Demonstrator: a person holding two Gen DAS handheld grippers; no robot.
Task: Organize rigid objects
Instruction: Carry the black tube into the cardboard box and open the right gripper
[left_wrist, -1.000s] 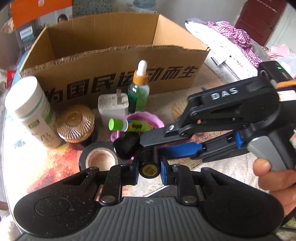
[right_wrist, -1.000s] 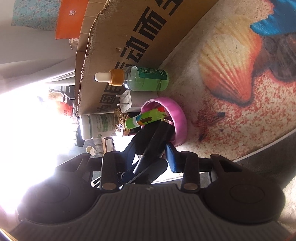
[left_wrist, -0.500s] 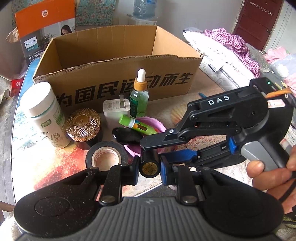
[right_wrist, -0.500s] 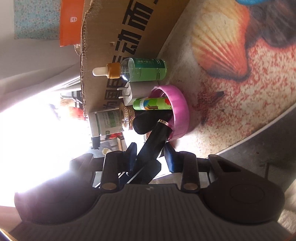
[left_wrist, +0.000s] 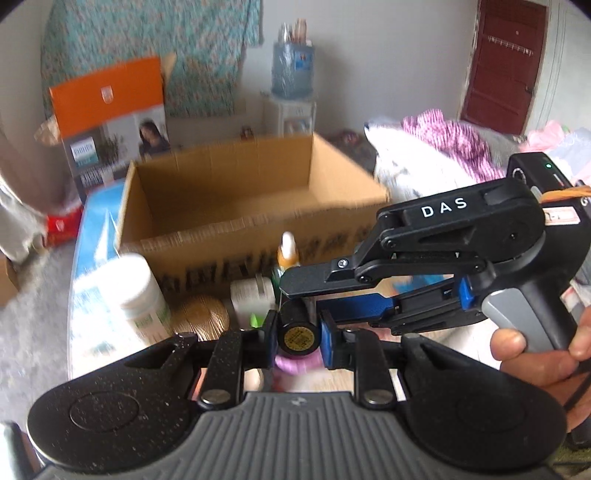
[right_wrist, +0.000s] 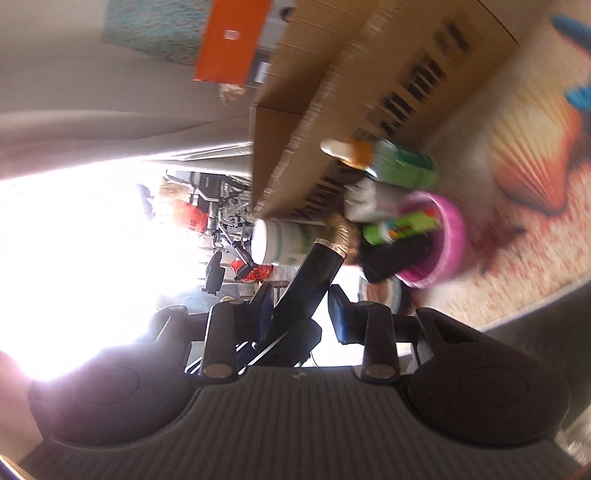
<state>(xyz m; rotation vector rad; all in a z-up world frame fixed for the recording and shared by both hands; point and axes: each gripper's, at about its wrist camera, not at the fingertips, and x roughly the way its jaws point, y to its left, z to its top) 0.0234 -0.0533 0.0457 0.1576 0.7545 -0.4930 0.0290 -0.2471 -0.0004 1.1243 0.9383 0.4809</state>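
Note:
My left gripper (left_wrist: 298, 334) is shut on a black tube with a gold end label (left_wrist: 298, 335), held up in front of the open cardboard box (left_wrist: 236, 199). In the right wrist view the same black tube (right_wrist: 314, 277) with a gold band runs between my right gripper's (right_wrist: 301, 314) blue pads, which stand apart from it. The right gripper (left_wrist: 406, 284) reaches in from the right in the left wrist view. Below lie a pink bowl (right_wrist: 448, 240) holding a green stick (right_wrist: 402, 227), a green dropper bottle (right_wrist: 399, 166) and a white jar (left_wrist: 136, 291).
A gold-lidded jar (left_wrist: 201, 314) and a white charger (left_wrist: 251, 295) stand before the box. An orange product box (left_wrist: 110, 110) stands behind it. Clothes (left_wrist: 443, 136) lie at the right. The shell-print tabletop (right_wrist: 524, 177) ends near the right gripper.
Both grippers have risen with the black tube, so the box opening now shows and the table items sit lower and blurred. The left grip on the tube holds.

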